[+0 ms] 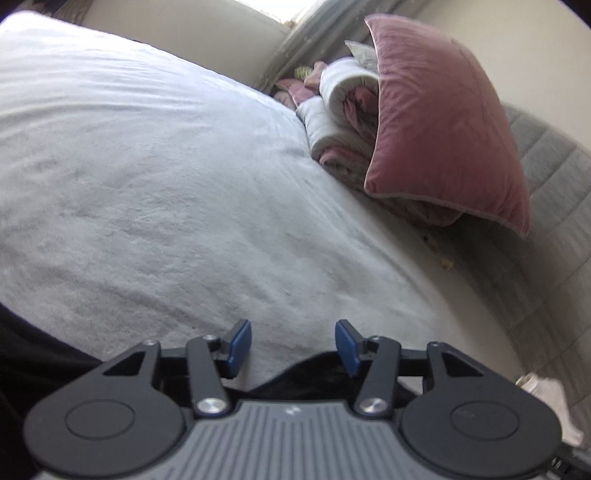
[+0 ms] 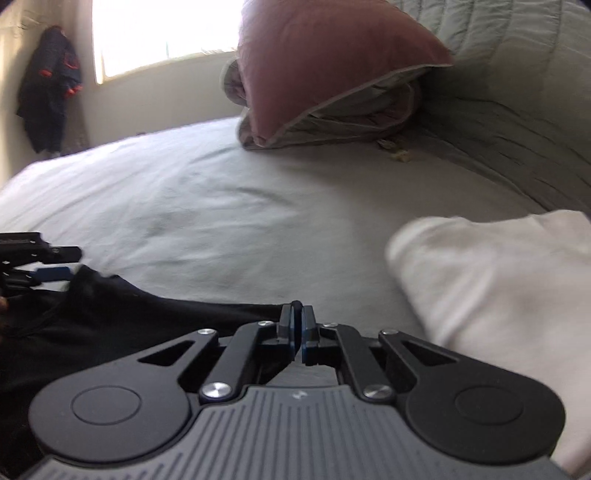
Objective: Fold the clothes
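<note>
Black fabric, an edge of the dark garment point(image 2: 122, 314), is pinched between the blue pads of the right gripper point(image 2: 296, 325), whose jaws are pressed together with a small fold of cloth showing at their tips. From there the garment spreads toward nine o'clock across the lower left of the right wrist view, lying on the pale bed sheet point(image 2: 229, 206). At its far corner, near nine o'clock, the left gripper point(image 2: 55, 271) comes in from the frame edge, one blue pad just beside the cloth. In the left wrist view the left gripper point(image 1: 293, 345) stands with its jaws apart, nothing pressed between the pads; the black garment point(image 1: 314, 373) lies just below and behind them at six o'clock, and more of it darkens the lower left corner. Toward three o'clock of the right gripper a white folded cloth point(image 2: 498, 288) rests on the bed. Farther out, at twelve to one o'clock, a dusty pink pillow point(image 2: 325, 59) leans on a rolled quilt point(image 1: 340, 122) against the grey quilted headboard point(image 2: 517, 92). At ten o'clock a bright window point(image 2: 162, 33) lights the wall, and a dark jacket point(image 2: 48, 88) hangs beside it.
</note>
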Action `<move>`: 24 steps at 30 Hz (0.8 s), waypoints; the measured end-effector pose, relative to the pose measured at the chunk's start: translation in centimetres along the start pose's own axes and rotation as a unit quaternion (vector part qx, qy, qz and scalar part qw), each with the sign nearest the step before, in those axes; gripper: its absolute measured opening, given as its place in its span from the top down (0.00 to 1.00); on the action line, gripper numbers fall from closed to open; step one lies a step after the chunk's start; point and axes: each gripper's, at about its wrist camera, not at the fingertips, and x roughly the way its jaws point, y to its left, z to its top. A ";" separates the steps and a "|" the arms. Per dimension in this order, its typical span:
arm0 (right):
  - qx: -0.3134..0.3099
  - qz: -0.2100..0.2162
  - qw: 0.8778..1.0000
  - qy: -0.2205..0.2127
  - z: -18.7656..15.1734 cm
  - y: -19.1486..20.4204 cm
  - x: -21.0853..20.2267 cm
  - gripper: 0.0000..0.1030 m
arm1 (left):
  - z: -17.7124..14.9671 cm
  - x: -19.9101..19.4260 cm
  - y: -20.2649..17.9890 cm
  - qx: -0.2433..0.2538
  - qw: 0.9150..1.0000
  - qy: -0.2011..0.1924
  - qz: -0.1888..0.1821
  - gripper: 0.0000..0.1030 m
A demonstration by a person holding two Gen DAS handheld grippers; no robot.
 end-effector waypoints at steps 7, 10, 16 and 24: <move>-0.043 -0.008 0.997 0.057 -0.8 -0.3 1.4 0.96 | 0.5 -0.4 -1.2 0.032 0.998 0.041 -0.043 0.49; -0.037 -0.001 0.998 0.053 -0.8 -0.4 1.3 0.96 | 0.9 -0.7 -0.6 0.005 0.997 0.035 -0.071 0.48; -0.026 0.010 0.998 0.053 -0.8 -0.8 1.4 0.96 | 0.0 0.2 -0.6 0.021 0.995 0.058 -0.080 0.48; -0.023 0.012 0.998 0.052 -0.9 -0.8 1.9 0.96 | -1.8 0.4 -1.4 0.070 0.995 0.043 -0.061 0.99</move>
